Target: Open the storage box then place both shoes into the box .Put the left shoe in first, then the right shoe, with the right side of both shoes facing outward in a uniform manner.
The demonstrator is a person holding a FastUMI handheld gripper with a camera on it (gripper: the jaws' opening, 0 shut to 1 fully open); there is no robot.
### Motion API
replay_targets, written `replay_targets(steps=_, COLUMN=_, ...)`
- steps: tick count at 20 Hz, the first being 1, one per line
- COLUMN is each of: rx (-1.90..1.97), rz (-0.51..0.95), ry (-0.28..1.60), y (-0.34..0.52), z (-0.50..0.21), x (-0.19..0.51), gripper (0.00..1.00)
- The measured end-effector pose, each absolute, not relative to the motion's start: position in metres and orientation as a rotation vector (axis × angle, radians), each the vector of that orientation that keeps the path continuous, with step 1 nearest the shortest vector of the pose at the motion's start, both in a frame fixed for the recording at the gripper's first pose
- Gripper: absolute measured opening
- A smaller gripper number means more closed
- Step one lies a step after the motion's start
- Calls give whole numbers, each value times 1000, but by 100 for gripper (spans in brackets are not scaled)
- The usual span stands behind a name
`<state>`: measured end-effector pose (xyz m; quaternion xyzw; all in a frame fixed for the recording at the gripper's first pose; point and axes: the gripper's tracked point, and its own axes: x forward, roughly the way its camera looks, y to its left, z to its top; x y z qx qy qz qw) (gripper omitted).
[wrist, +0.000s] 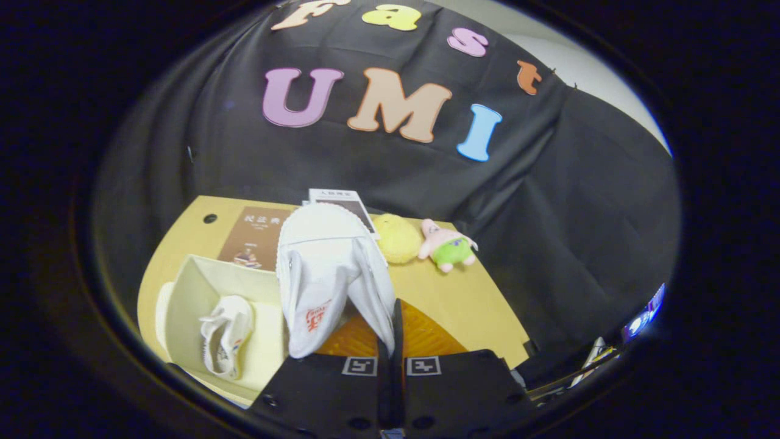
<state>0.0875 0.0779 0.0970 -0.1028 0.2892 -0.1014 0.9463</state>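
My gripper [390, 341] is shut on a white shoe [329, 274], pinching the edge of its upper by the collar, and the shoe hangs lifted above the table with its toe pointing away from me. The open pale storage box [183, 292] stands to the left of the fingers. Inside it lies the other white shoe [226, 341] on its side. The held shoe hides part of the box's right wall.
The yellow table [463, 299] carries a brown book [256, 238] and a white booklet [338, 196] beyond the box. A yellow plush [397, 239] and a pink-and-green plush [448, 246] sit at the far edge. An orange ribbed mat [426, 332] lies under the fingers.
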Motion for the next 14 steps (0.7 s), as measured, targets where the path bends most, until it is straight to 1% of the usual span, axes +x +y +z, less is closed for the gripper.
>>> replay_targets(steps=4, rx=-205, rz=-123, ry=595, y=144, z=96, x=71, gripper=4)
replay_targets(steps=9, rx=-169, rz=-36, ry=635, y=220, z=60, x=74, gripper=4)
replay_targets(steps=11, rx=-190, rz=-43, ry=656, y=227, z=44, x=77, gripper=4)
replay_targets(steps=14, rx=-219, rz=-91, ry=699, y=220, z=15, x=89, gripper=4)
